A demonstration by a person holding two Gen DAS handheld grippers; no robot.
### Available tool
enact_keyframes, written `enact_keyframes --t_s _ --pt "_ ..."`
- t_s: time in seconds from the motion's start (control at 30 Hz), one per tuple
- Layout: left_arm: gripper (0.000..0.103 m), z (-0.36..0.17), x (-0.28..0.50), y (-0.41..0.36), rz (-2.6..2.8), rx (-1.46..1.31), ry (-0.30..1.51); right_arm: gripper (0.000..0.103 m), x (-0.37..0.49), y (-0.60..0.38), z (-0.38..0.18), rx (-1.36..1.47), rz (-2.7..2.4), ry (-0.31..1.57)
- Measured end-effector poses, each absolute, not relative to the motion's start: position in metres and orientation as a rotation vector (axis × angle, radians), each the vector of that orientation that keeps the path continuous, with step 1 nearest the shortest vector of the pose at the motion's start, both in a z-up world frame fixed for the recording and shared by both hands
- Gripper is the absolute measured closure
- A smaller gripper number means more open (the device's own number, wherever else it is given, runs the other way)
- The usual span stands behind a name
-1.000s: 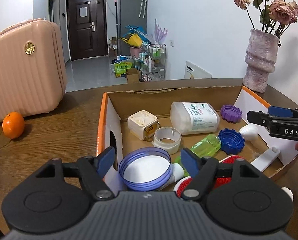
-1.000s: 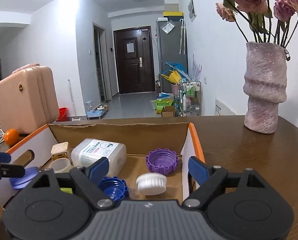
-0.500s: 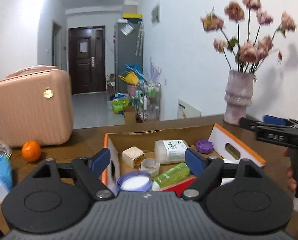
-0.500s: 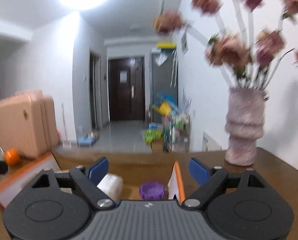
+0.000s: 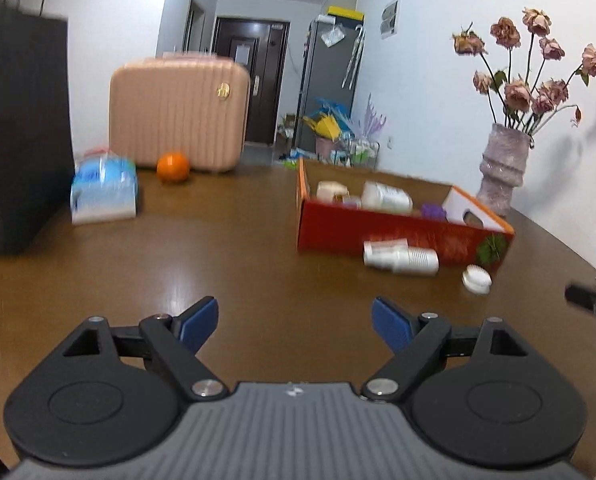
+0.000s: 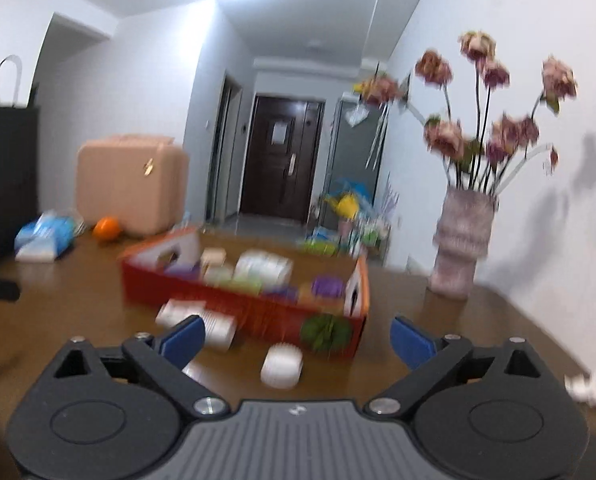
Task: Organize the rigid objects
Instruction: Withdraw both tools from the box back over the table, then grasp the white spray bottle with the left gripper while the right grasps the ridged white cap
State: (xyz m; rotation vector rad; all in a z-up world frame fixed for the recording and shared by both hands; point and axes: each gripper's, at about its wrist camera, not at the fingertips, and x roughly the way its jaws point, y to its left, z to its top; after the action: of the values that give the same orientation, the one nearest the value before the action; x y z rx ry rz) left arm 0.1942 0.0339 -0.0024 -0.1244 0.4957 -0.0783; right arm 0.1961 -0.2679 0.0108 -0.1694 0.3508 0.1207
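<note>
A red cardboard box [image 5: 398, 236] with an orange rim stands on the brown table and holds a white bottle [image 5: 386, 196], a cream cube [image 5: 330, 190] and a purple cap [image 5: 434, 211]. In front of it lie a white threaded piece [image 5: 402, 258] and a white cap [image 5: 476, 278]. My left gripper [image 5: 295, 322] hangs well short of the box, its jaws opening and empty. My right gripper [image 6: 298, 340] faces the box [image 6: 241, 300] too, jaws opening with nothing gripped. The white cap [image 6: 281, 364] lies on the table just ahead of it.
A pink suitcase [image 5: 177, 116], an orange [image 5: 172, 167], a blue tissue pack [image 5: 103, 192] and a black bag [image 5: 17, 132] stand at the left. A vase of dried flowers [image 5: 502, 168] stands behind the box. Crumpled white paper [image 6: 594, 388] lies at the right.
Both grippers have drawn back from over the box, which now shows from outside and farther off. Their jaws stand wider apart.
</note>
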Motion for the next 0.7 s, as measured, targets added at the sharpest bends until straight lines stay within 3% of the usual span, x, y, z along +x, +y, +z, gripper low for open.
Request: enact_keyframes --t_s 0.33,0.6,0.7 --pt "0.016 -0.007 0.166 -0.006 -0.144 0.001 0.497 0.004 0.124 -0.288 -0.025 -0.011 0.069 0.43" --pt "0.015 -0.021 0.161 -0.018 -0.161 0.006 0.521 0.004 0.13 -0.294 -0.035 0.024 0.066 0.486" --pt "0.009 -0.021 0.172 -0.021 -0.172 0.008 0.526 0.005 0.143 -0.294 -0.038 0.018 0.069 0.471"
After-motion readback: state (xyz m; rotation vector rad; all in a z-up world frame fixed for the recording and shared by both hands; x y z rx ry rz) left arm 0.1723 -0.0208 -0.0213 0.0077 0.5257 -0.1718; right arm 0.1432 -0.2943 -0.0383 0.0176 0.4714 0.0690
